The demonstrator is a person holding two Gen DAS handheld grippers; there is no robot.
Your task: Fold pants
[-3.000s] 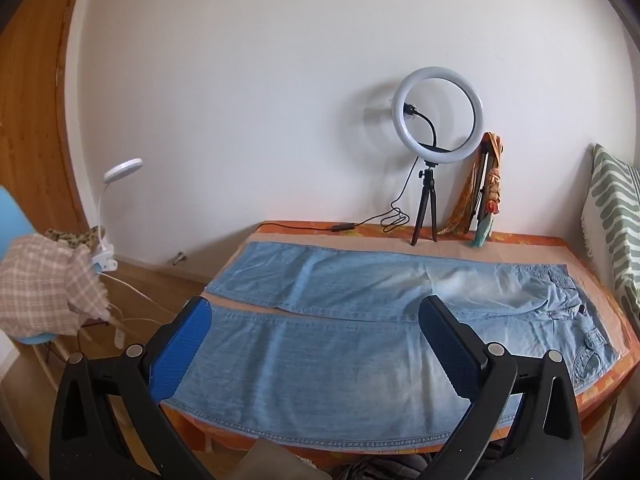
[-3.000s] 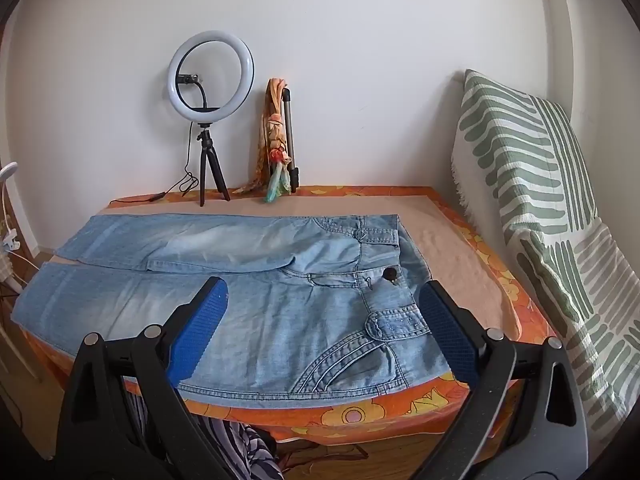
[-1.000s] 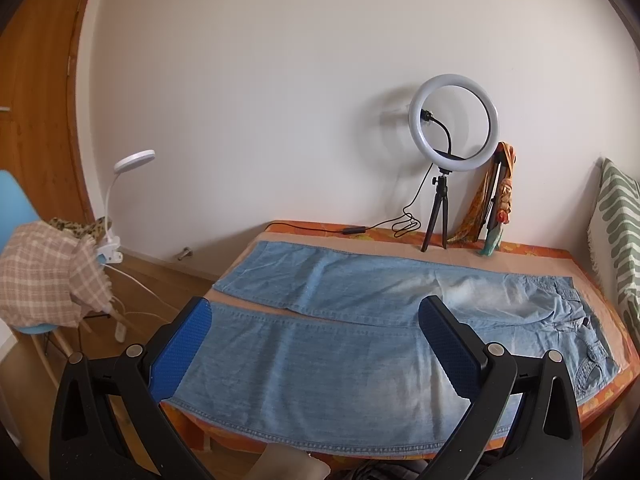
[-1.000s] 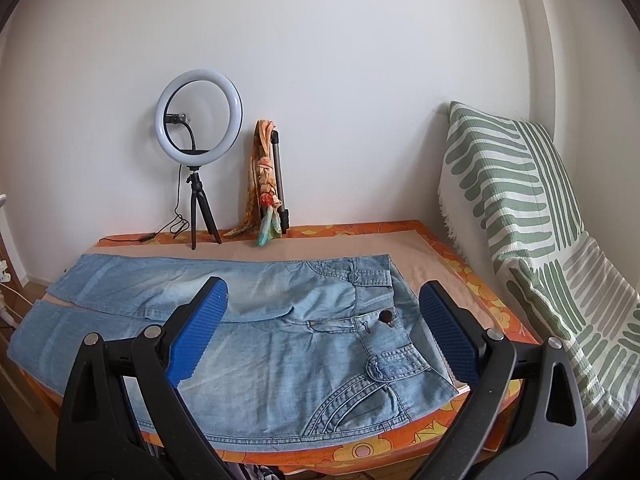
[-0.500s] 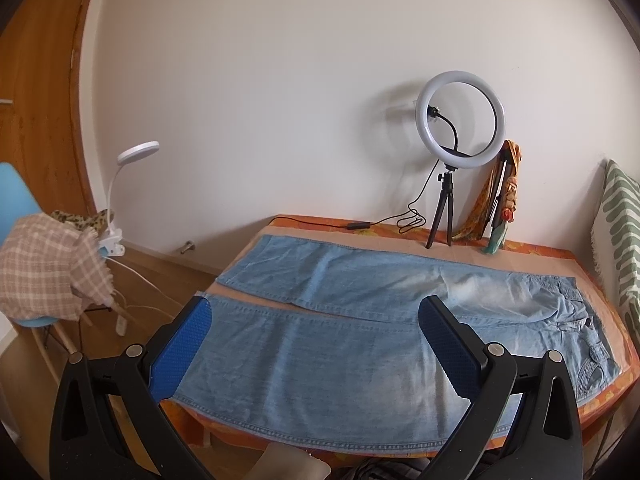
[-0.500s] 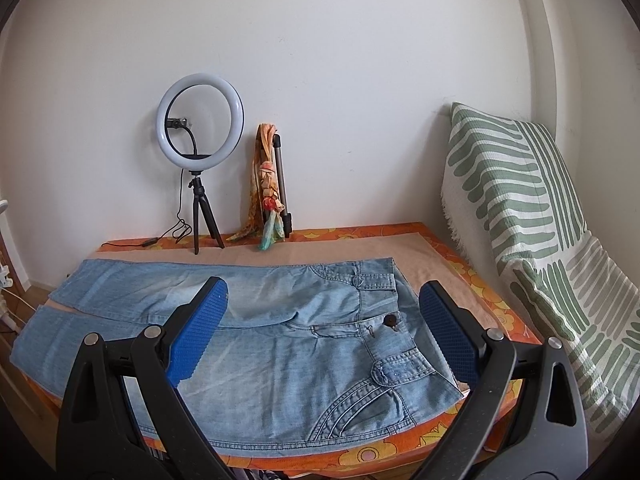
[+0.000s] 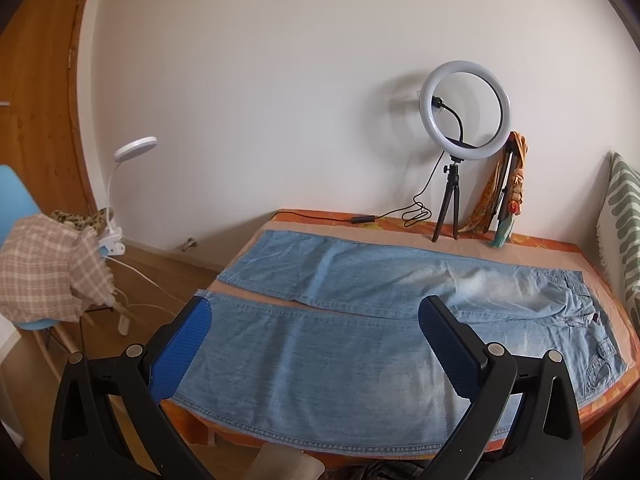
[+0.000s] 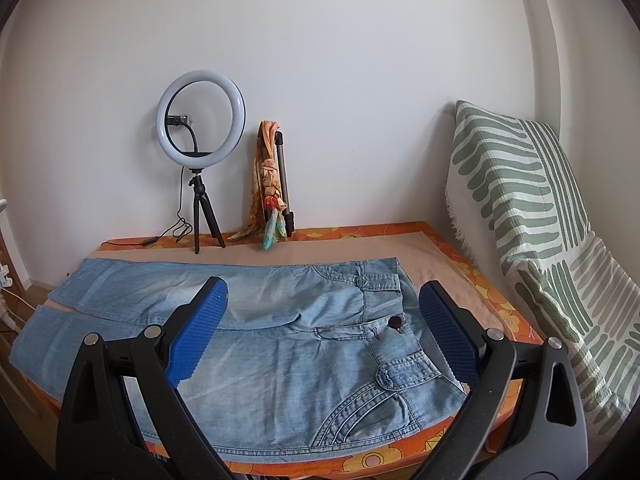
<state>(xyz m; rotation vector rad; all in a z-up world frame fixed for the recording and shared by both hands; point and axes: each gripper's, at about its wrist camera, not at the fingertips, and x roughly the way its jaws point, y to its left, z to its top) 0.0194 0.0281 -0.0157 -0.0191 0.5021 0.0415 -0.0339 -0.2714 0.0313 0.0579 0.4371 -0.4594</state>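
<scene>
Left wrist view: the left tool hangs with fingers spread wide, holding nothing, above the near leg of the jeans, which lie flat on the surface ahead. Right wrist view: the right tool, also spread and empty, hovers over the waistband end, ring light beyond.

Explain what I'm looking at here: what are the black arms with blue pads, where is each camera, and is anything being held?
Each picture comes from a fisheye camera on a hand-held gripper, looking forward between its jaws. The left gripper faces the leg end of the jeans; the right gripper faces the waist end. Both sets of jaws stand wide open, holding nothing. The jeans lie flat and unfolded on the orange flowered table. A ring light stands at the back, a striped cushion to the right.
</scene>
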